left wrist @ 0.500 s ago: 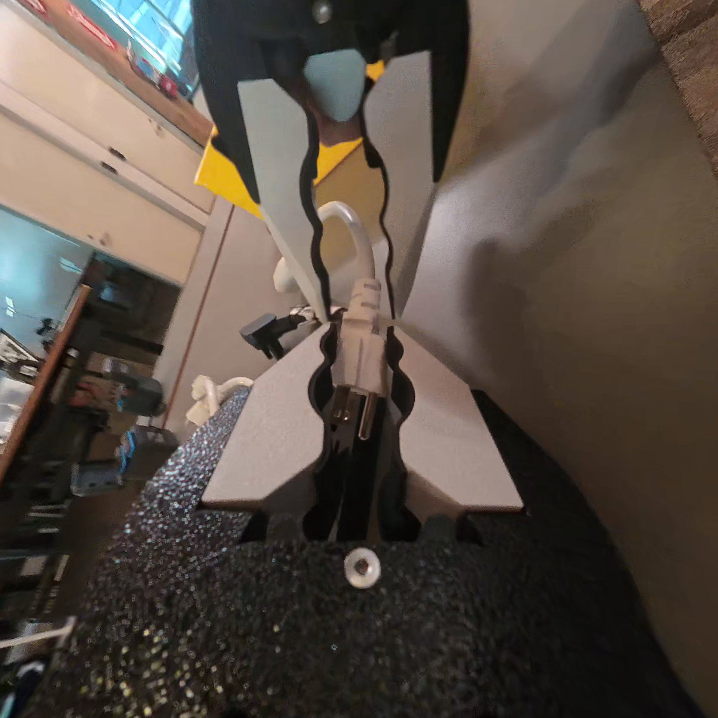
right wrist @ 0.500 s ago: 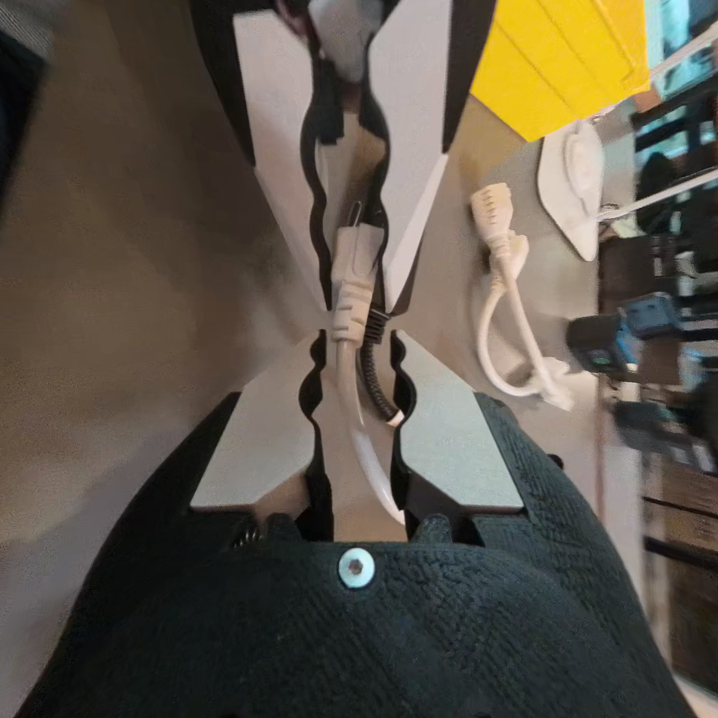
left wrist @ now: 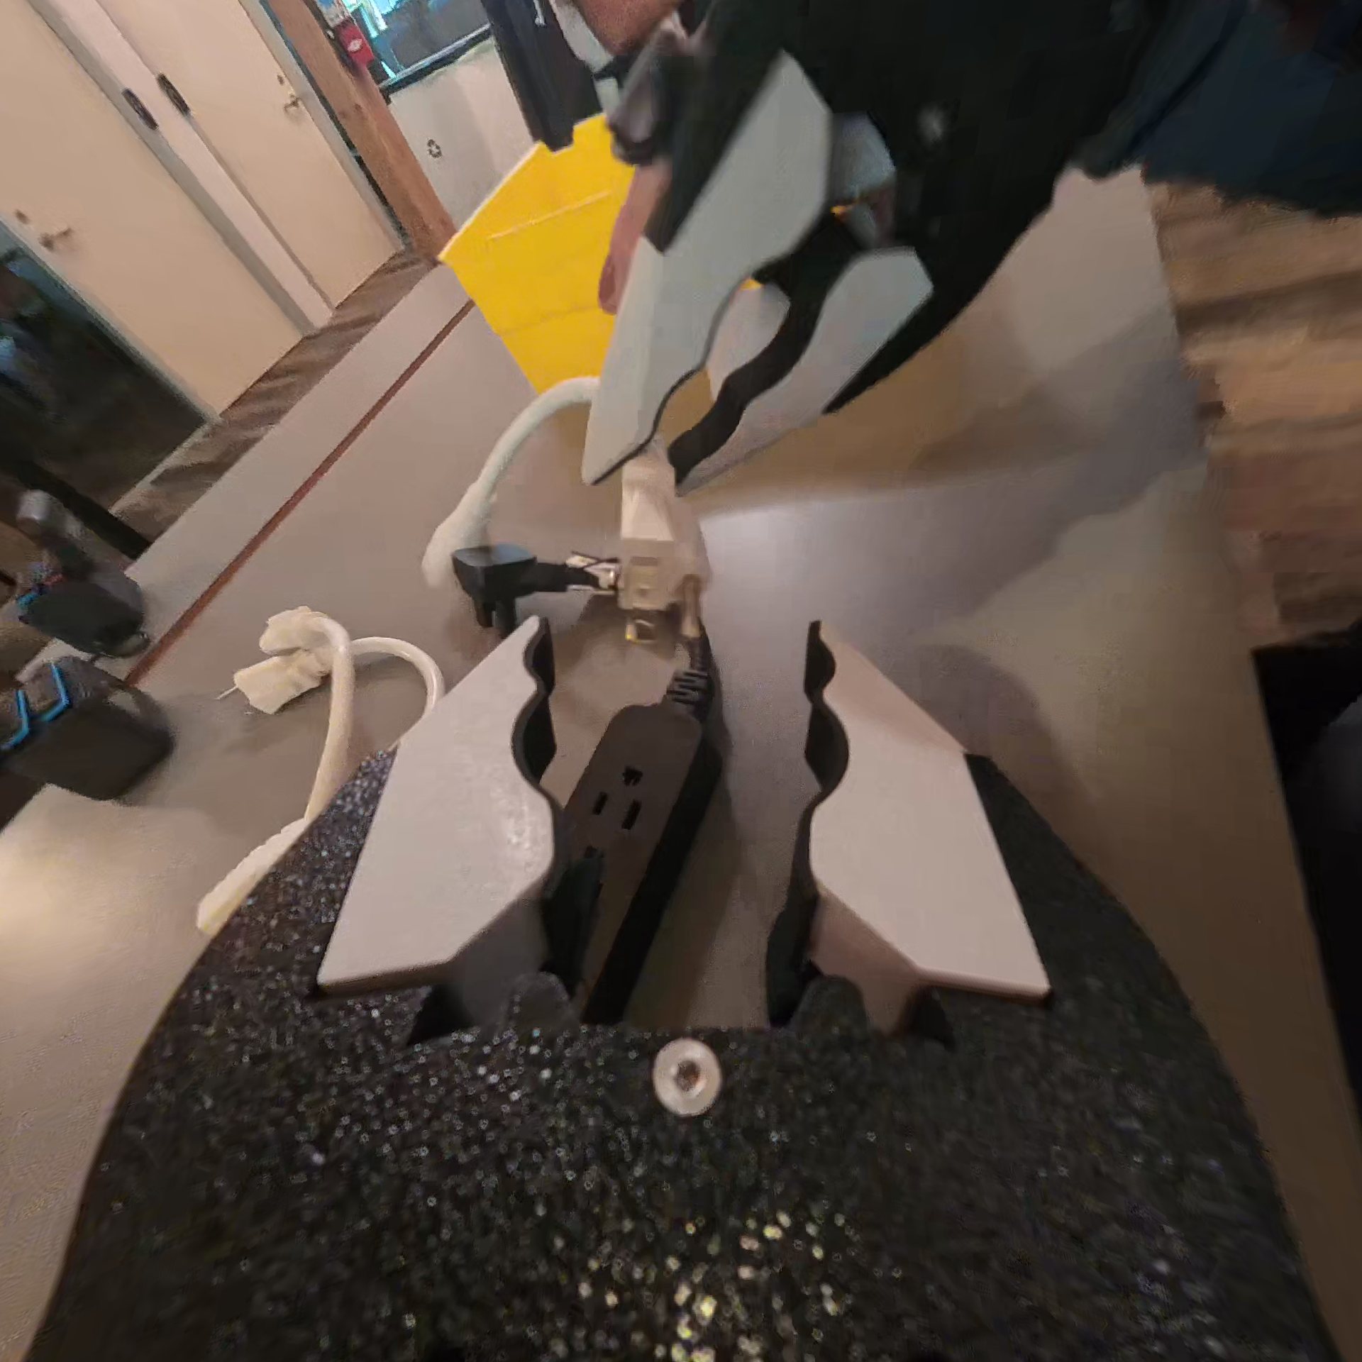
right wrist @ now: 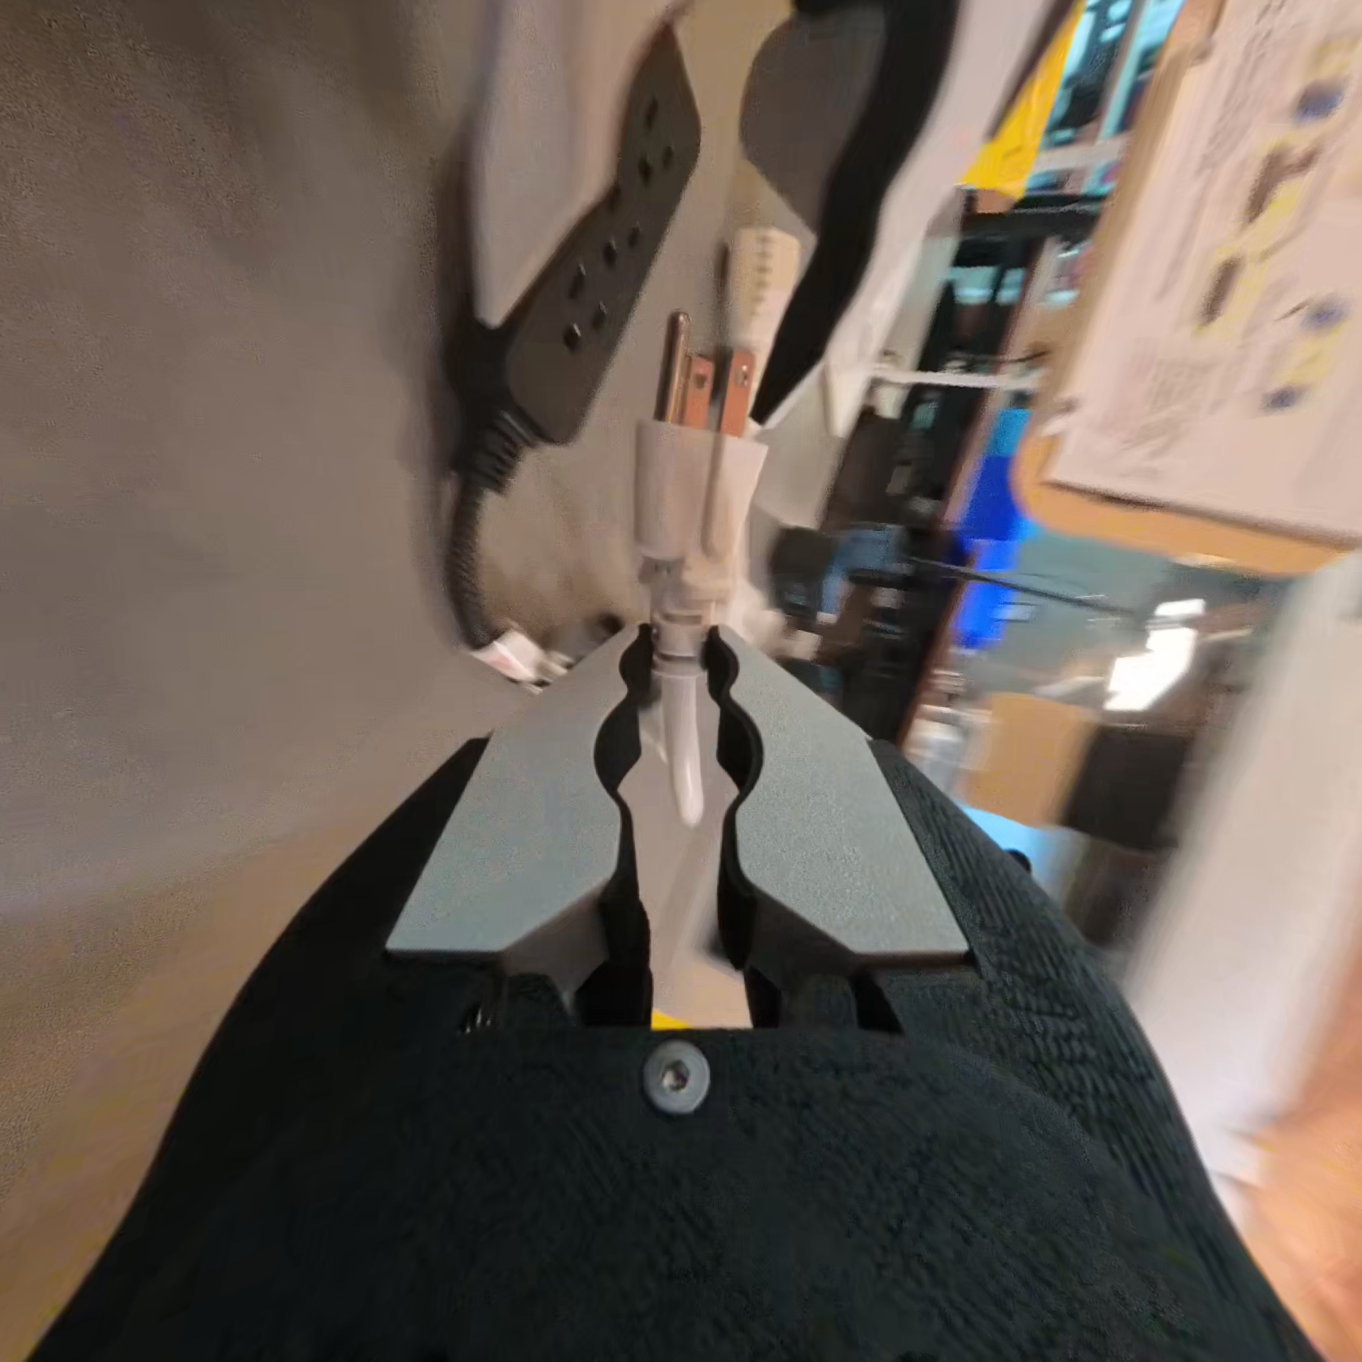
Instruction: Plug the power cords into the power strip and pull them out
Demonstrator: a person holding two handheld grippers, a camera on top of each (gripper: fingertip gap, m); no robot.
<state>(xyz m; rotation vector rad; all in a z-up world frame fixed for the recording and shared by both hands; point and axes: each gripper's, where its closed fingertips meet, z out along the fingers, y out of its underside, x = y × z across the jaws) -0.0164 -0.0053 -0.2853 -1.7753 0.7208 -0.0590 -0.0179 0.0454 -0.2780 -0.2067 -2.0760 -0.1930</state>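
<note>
Plug (right wrist: 696, 479) juts beyond closed right gripper (right wrist: 679, 640) fingers, prongs bare.

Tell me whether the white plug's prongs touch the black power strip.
Apart. The right wrist view shows the white plug prongs bare in open air beside the black power strip.

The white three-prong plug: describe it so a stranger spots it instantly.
On the grey tabletop lies a black plastic power strip. Just beside its cord end, the right gripper pinches a white three-prong plug by its neck. Unlike the loose white cord nearby, its bare metal prongs point forward.
</note>
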